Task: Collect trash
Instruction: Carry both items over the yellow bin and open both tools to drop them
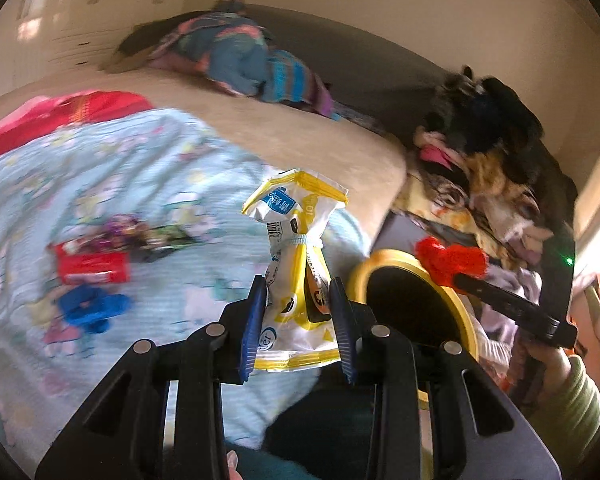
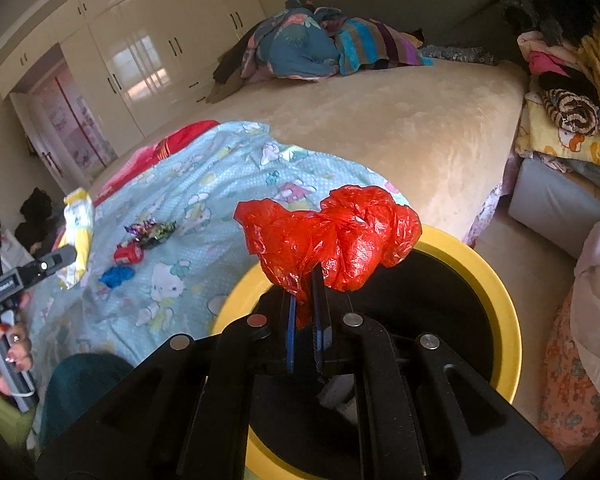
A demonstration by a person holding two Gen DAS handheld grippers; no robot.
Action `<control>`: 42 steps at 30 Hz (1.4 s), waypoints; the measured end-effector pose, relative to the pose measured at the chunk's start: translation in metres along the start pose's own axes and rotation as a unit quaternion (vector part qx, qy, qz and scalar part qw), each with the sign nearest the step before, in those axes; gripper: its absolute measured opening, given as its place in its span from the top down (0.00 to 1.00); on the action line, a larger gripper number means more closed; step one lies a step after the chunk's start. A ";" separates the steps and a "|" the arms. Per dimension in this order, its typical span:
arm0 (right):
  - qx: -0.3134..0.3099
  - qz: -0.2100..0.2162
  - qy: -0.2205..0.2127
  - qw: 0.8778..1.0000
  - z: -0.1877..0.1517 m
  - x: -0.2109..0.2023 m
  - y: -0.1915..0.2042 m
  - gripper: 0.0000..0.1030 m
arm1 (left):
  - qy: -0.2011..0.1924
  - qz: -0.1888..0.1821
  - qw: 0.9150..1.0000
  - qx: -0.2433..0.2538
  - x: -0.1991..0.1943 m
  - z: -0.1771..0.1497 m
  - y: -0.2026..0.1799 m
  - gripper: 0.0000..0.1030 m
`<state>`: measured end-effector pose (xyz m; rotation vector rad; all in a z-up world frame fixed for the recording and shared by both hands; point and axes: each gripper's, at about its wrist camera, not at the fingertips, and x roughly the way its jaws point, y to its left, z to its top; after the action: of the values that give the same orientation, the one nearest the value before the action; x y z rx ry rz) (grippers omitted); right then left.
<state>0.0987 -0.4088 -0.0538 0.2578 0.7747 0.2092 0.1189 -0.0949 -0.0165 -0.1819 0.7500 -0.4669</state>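
Observation:
My left gripper (image 1: 299, 294) is shut on a white and yellow snack bag (image 1: 296, 256) tied with a band, held above the bed. My right gripper (image 2: 305, 280) is shut on a crumpled red plastic bag (image 2: 332, 236), held over the yellow-rimmed black trash bin (image 2: 496, 288). The bin (image 1: 466, 320) and the red bag (image 1: 450, 260) also show in the left wrist view. A red wrapper (image 1: 94, 267), a blue wrapper (image 1: 92, 308) and dark candy wrappers (image 1: 140, 230) lie on the light blue cartoon blanket (image 1: 148, 168). They also show in the right wrist view: red wrapper (image 2: 129, 253), blue wrapper (image 2: 117, 276), candy wrappers (image 2: 152, 230).
The beige bed (image 2: 400, 120) carries folded bedding (image 2: 320, 44) at the far side. A pile of clothes (image 2: 568, 112) sits on a grey box (image 2: 560, 196) to the right. White wardrobes (image 2: 140, 48) stand behind.

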 end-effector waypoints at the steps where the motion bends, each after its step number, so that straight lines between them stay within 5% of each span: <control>1: -0.001 -0.001 0.002 1.000 -0.002 -0.001 -0.001 0.96 | 0.005 -0.007 1.000 0.009 0.005 0.000 -0.010 0.70; 24: -0.011 -0.014 0.067 0.998 -0.061 -0.010 -0.032 0.94 | 0.109 -0.061 0.985 0.122 0.104 -0.039 -0.104 0.70; 27: 0.003 -0.016 0.062 0.998 -0.063 -0.014 -0.039 0.73 | 0.115 -0.062 0.984 0.125 0.115 -0.042 -0.108 0.64; 29: 0.009 -0.022 0.055 0.998 -0.062 -0.017 -0.042 0.68 | 0.108 -0.066 0.985 0.120 0.115 -0.042 -0.108 0.37; 32: 0.016 -0.037 0.035 0.999 -0.057 -0.023 -0.045 0.50 | 0.088 -0.066 0.987 0.115 0.108 -0.040 -0.106 0.16; 42: -0.042 -0.063 -0.046 0.996 -0.044 -0.037 -0.003 0.29 | 0.014 -0.028 0.993 0.111 0.066 -0.028 -0.092 0.07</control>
<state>0.0421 -0.4159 -0.0601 0.1379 0.6867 0.1087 0.1103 -0.2068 -0.0480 0.0112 0.7158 -0.6030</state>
